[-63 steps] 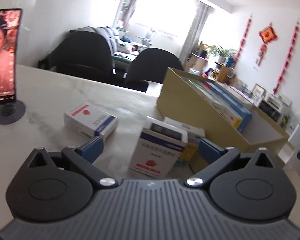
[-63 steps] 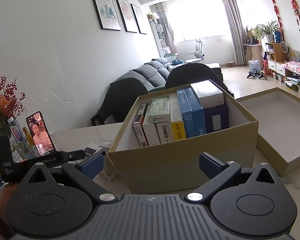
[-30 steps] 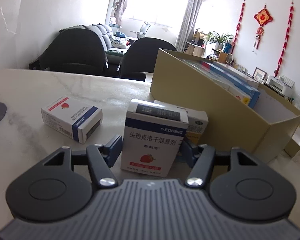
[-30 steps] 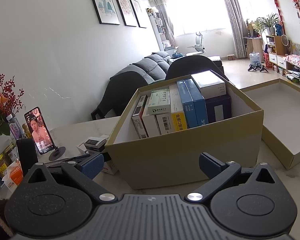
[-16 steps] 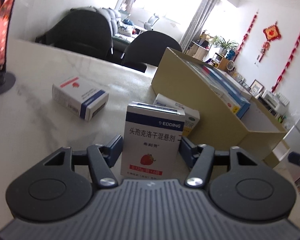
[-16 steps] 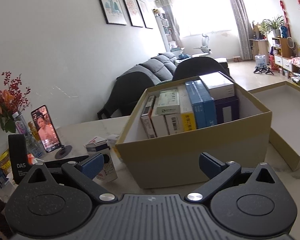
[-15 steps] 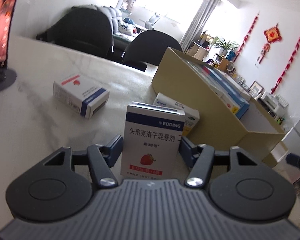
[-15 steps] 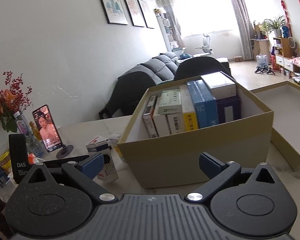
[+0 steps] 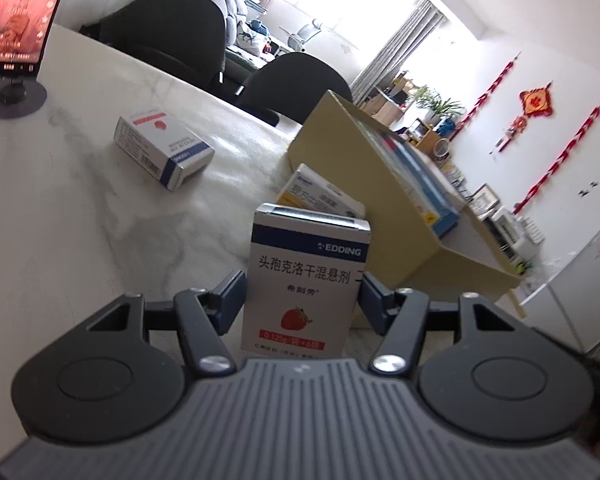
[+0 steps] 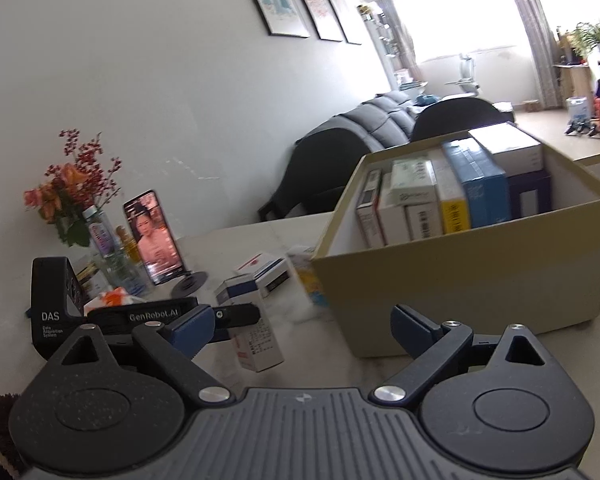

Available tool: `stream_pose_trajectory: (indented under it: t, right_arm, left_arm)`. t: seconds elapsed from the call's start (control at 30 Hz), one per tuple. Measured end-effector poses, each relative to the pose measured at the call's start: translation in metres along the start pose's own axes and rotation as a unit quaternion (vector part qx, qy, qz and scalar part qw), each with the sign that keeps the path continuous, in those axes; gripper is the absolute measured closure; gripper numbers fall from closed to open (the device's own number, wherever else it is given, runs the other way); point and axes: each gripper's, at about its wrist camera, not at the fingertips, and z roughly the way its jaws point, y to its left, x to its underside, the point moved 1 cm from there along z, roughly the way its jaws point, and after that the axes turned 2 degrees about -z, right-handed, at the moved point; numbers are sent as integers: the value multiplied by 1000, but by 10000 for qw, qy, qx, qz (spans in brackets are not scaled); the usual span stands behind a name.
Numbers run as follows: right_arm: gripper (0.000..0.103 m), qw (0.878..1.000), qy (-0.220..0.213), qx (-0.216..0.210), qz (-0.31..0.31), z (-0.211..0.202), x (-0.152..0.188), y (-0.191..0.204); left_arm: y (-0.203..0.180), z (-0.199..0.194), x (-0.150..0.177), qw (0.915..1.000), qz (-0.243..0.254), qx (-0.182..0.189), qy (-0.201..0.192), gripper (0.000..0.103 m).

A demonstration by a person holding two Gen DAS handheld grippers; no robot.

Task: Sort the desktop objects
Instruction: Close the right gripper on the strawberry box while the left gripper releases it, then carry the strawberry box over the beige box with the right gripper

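Table (image 9: 80, 200): white marble-pattern top; fills the left half of the left wrist view.
Cardboard box (image 10: 480, 272): open-topped, right of centre in the right wrist view; medicine cartons stand on edge inside, filling its left and rear part. Free floor shows at its right end in the left wrist view.
Left gripper (image 9: 302, 300): lower centre of the left wrist view; jaws closed against both sides of the strawberry medicine carton.
Right gripper (image 10: 300, 324): bottom of the right wrist view; jaws spread wide, holding nothing, facing the cardboard box.
Strawberry medicine carton (image 9: 304, 280): upright between the left jaws, printed face to the camera. In the right wrist view it appears at lower left, seemingly clear of the table.
Second strawberry carton (image 9: 162, 152): lying flat on the table, upper left of the left wrist view, well apart from the cardboard box.
Yellow-and-white carton (image 9: 320, 196): lying on the table just beside the cardboard box wall, behind the held carton.
Step in hand: judged to be carrying the held carton toward the cardboard box.
Next move: calls for raising the carton above the box rim, aligning it with a free gap, then lowering before release.
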Motion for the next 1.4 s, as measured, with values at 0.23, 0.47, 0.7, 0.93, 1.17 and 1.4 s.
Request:
stream_pose_trajectory:
  t: [0.23,0.47,0.7,0.93,1.17,1.4]
  right_arm:
    - [16,9985,179,-366,-360,9,9,15]
    - [27,9966,303,-553,-528,13,13,23]
    - [55,9967,364,-627,-358,10,10,18]
    - [73,9957,352,-803,-294,5,8,18]
    - [73,9981,295,-520,-114,1,-4,4]
    - [73,9983,227,-526,-69,-15,-35,-18]
  left_arm:
    - [-10,-11,5,9989,-55,457,101,43]
    - [-22,-16,8,9964,-26,826,183,43]
    - [-30,-15,8,9949,1,999,156,43]
    - [-32,-15,8,9935,-4,1135,108,39]
    - [-33,-29,4,9904,85,1371,-138,7]
    - [-28,-32,2,9908,72,1338,-166,3]
